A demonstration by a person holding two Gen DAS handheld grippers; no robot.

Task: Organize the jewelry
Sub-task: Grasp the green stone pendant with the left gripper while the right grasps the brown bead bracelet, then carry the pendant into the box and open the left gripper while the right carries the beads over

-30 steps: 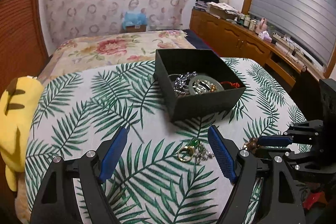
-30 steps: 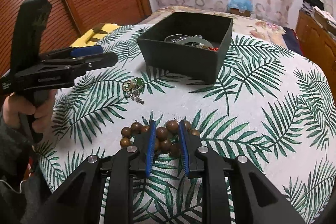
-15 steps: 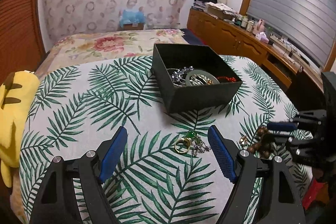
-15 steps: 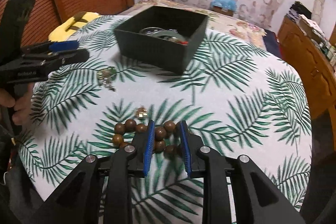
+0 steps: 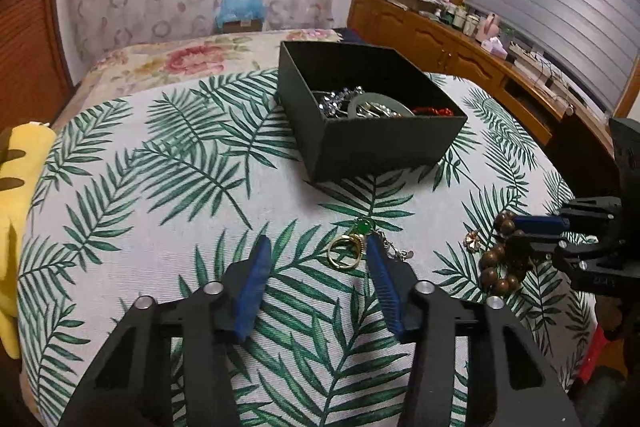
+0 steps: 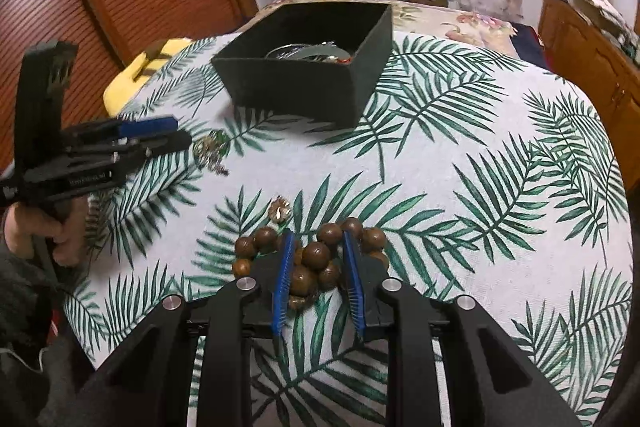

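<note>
Beads (image 6: 316, 259) sit gripped in the right tool (image 6: 316, 259); half-closed, empty left tool (image 5: 316, 263) should centre the ring (image 5: 346, 253) at one o'clock.

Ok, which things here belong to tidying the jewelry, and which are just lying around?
For the job: wooden bead bracelet, gold ring with green stone, small flower brooch, dark box of jewelry.

Lying about: yellow plush toy, blue bag.

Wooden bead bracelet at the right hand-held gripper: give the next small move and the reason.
Probably lift the wooden bead bracelet and carry it toward the black box. The right hand-held gripper has beads bunched between its blue pads, and the box, already holding other jewelry, is open ahead.
</note>
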